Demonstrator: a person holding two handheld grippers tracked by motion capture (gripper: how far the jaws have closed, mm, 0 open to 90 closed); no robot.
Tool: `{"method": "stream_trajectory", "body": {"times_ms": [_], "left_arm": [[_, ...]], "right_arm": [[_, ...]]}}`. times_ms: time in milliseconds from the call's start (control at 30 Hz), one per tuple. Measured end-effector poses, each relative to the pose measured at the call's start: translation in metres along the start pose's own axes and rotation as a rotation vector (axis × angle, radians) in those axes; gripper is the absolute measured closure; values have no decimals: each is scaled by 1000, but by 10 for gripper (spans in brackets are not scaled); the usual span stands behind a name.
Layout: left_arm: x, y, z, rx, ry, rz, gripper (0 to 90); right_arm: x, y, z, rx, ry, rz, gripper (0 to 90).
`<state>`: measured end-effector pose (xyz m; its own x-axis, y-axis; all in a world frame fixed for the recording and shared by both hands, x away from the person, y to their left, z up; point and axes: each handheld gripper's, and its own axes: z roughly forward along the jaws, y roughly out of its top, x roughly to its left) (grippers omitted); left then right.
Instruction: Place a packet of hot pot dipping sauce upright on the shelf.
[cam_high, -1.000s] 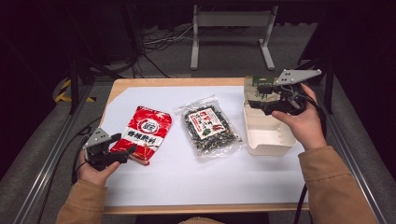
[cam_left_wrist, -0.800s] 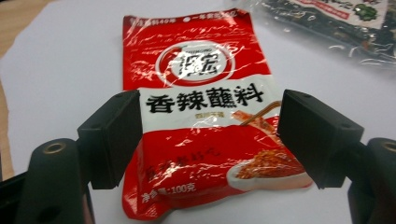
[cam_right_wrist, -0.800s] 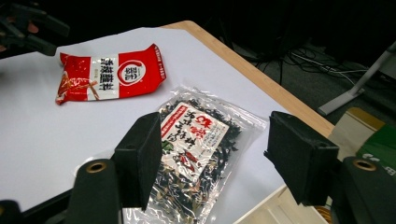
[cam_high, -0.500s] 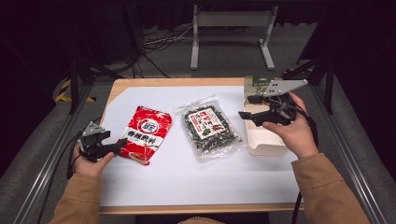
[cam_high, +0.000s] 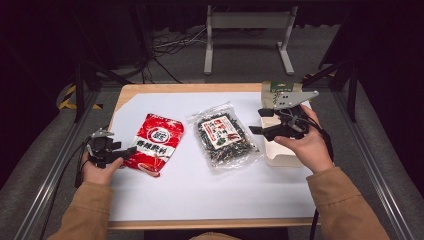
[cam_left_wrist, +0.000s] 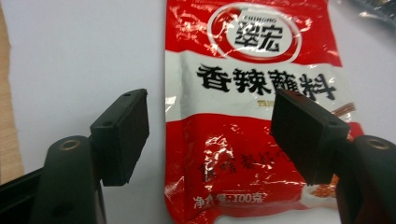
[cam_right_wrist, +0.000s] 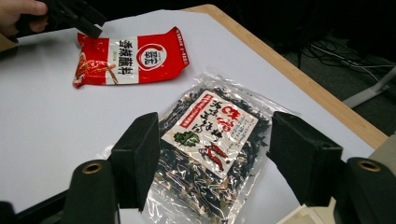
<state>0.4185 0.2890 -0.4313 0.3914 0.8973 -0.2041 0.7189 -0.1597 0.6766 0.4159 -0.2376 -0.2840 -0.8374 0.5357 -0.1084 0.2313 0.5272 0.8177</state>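
A: Right, item one, nearest the left gripper (cam_left_wrist: 210, 135): red seasoning packet (cam_left_wrist: 252, 107). Jaws stand wide, just eased inward a little, pads clear of the film, nothing held. The packet's bottom edge lies flat on the white sheet between and just ahead of them.

B: Handling?

A: Likely light, soft, crinkly glossy film, so slippery. A flat pouch gives no raised edge; I'd pinch the near sealed hem, which should be stiffer than the filled middle.

B: Item two?

A: Clear bag of dried seaweed (cam_right_wrist: 210, 154), just ahead of and below the right gripper (cam_right_wrist: 215, 158). Jaws open wide, empty, hovering above it. Contents look brittle and loose; probably light, but squeezing the middle could crush them. The plain sealed margin seems the safer hold.

B: Farther off?

A: Cream tray (cam_high: 281, 152) under the right hand (cam_high: 305, 147), then the bare wooden table edge (cam_high: 190, 88) beyond.
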Motion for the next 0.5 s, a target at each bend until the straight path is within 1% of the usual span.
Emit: {"method": "stream_trajectory", "body": {"times_ms": [33, 100, 267, 433, 467, 500], "left_arm": [[1, 0, 3, 16, 1, -7, 290], [2, -1, 5, 37, 3, -9, 290], [3, -1, 8, 61, 5, -13, 278], [4, -1, 10, 76, -24, -38, 268], [5, -1, 10, 82, -38, -46, 277], [5, -1, 10, 82, -38, -46, 302]], "right_arm": [[1, 0, 1, -2, 5, 2, 343], [3, -1, 2, -2, 13, 4, 343], [6, -3, 5, 1, 23, 5, 342], [9, -6, 6, 5, 28, 7, 337], [9, -6, 6, 5, 27, 5, 336], [9, -6, 6, 5, 27, 5, 336]]}}
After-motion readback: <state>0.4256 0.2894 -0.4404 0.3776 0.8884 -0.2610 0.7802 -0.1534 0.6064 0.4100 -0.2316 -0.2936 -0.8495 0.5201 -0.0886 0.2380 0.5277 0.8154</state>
